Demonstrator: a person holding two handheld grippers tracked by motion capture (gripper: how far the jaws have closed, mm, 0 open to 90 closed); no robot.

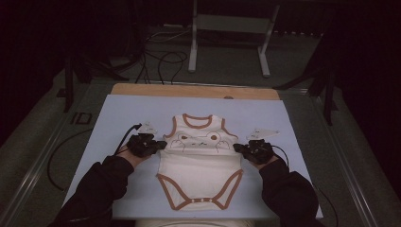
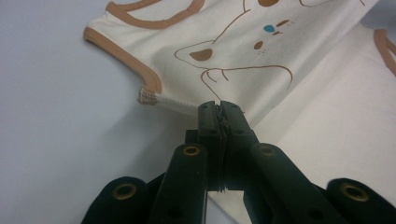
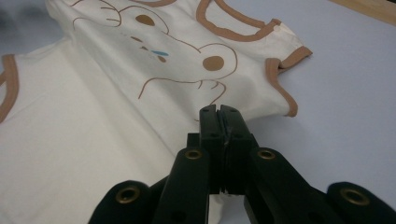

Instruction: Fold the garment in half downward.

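Pale blue tabletop (image 1: 118, 113) carries a cream bodysuit (image 1: 198, 165), seen whole from the high view. Left gripper (image 1: 161, 144): jaws clamped on the garment's side edge; its view resolves a frayed seam end (image 2: 148, 96). Right gripper (image 1: 239, 148): jaws clamped on the opposite edge.

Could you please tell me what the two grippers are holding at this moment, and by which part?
Both hold the baby bodysuit. The left gripper pinches its side edge just below the armhole, and the right gripper pinches the opposite side edge, also below the armhole.
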